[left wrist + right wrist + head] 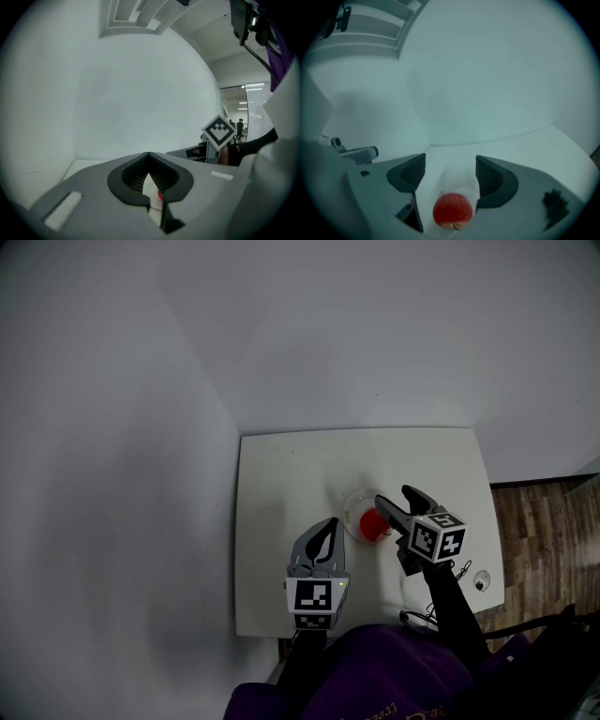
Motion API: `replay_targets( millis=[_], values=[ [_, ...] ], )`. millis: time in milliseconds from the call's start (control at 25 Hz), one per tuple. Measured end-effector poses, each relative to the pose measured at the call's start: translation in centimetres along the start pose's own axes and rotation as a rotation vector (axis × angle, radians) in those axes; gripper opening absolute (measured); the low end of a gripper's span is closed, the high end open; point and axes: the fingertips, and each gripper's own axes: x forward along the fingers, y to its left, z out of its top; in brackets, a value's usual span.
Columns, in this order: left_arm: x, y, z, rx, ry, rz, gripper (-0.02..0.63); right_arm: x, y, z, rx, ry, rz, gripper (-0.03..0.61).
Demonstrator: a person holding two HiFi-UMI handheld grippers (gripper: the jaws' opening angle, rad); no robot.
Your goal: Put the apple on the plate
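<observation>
A red apple [373,523] lies on a small clear plate [350,500] near the middle of the white table [281,484]. My right gripper [394,495] is open, one jaw on each side of the apple. In the right gripper view the apple [452,211] sits low between the spread jaws of the right gripper [450,159], and neither pad touches it. My left gripper [327,523] is shut and empty, just left of the plate above the table. In its own view the left gripper [149,153] has its jaws pressed together, and only a sliver of red shows through them.
Grey walls close the table in at the left and back. Wooden floor [548,531] lies to the right. A small round fitting [481,582] and a cable [439,589] sit at the table's near right corner. A purple sleeve [394,676] fills the bottom.
</observation>
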Motion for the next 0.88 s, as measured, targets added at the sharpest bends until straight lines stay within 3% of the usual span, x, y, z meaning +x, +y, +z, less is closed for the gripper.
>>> replay_targets(
  millis=[200,400,560,680,880],
  values=[
    [0.2,1.5,2.4,0.003,-0.059,0.025,0.006,-2.3,1.8,7.8,-0.01,-0.232,0.052,0.341],
    [-0.6,1.6,6.4,0.118,-0.123,0.054,0.006,-6.2,4.3,12.9,-0.086,-0.374,0.085,0.319],
    [-1.0,1.0,9.5,0.16,-0.2,0.049,0.006,-8.2,4.5,15.2,-0.143,-0.453,0.012,0.073],
    [-1.2,0.4,10.9,0.177,-0.239,0.04,0.006,-8.9,4.6,16.1,-0.16,-0.475,-0.007,0.02],
    [-1.2,-0.4,11.7,0.163,-0.232,0.034,0.006,-9.5,4.5,16.6,-0.201,-0.498,-0.047,0.011]
  ],
)
